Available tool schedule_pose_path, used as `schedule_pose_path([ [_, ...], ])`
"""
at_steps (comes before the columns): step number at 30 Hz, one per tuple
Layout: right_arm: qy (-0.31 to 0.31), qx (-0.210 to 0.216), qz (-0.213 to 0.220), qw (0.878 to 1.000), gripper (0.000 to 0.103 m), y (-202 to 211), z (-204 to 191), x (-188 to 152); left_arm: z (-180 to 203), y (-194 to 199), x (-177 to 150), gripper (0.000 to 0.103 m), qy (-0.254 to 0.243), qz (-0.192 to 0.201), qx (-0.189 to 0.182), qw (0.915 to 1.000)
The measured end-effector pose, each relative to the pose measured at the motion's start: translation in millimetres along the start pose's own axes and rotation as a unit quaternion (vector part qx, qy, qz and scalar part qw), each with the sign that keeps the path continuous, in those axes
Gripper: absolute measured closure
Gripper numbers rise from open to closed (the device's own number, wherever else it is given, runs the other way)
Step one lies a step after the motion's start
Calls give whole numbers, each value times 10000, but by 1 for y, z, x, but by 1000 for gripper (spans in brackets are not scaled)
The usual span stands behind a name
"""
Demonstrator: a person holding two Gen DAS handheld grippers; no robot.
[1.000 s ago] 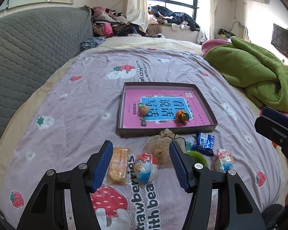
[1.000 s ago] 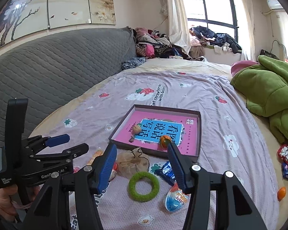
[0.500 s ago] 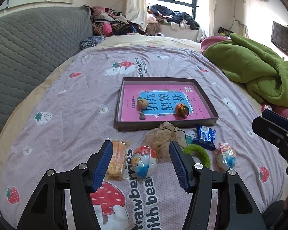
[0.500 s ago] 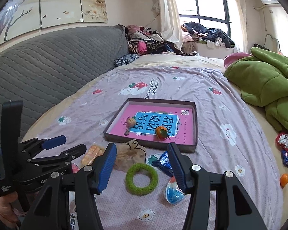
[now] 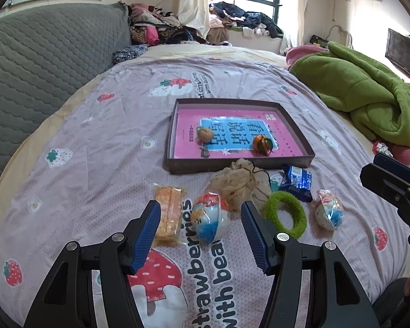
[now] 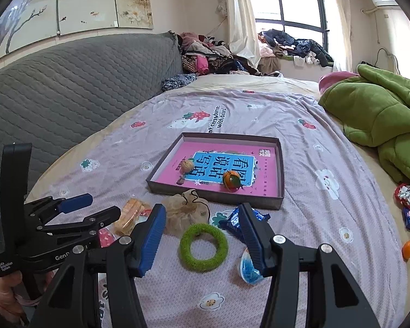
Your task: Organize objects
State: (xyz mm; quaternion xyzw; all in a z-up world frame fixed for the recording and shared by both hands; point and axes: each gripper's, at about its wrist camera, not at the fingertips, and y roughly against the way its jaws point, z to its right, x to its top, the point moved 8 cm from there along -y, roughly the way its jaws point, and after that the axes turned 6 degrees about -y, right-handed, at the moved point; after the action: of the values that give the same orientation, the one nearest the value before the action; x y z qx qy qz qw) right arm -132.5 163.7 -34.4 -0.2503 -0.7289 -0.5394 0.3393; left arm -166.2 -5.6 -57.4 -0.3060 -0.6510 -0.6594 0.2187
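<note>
The left gripper [image 5: 201, 228] hung low over the bed [image 5: 95, 147], its fingers [image 5: 147, 232] spread apart around a plastic toy egg [image 5: 210, 222] without touching it. An orange wafer packet [image 5: 169, 216] lay just left of the egg. The right gripper [image 6: 202, 236] hovered with fingers [image 6: 250, 235] apart, framing a green fuzzy ring [image 6: 203, 243] on the sheet. Beyond both, the shallow box [image 5: 237, 165] held a walnut [image 5: 205, 134] and a small orange [image 5: 262, 143]; a beige mesh pouch [image 5: 236, 181] lay against its near wall.
</note>
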Motion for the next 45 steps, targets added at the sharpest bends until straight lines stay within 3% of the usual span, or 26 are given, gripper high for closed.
schedule_pose_path([
  [45,335,-325,-627,9969,48,-44,-9,-58,-6,-35,-33,40,71,-195,-498,9985],
])
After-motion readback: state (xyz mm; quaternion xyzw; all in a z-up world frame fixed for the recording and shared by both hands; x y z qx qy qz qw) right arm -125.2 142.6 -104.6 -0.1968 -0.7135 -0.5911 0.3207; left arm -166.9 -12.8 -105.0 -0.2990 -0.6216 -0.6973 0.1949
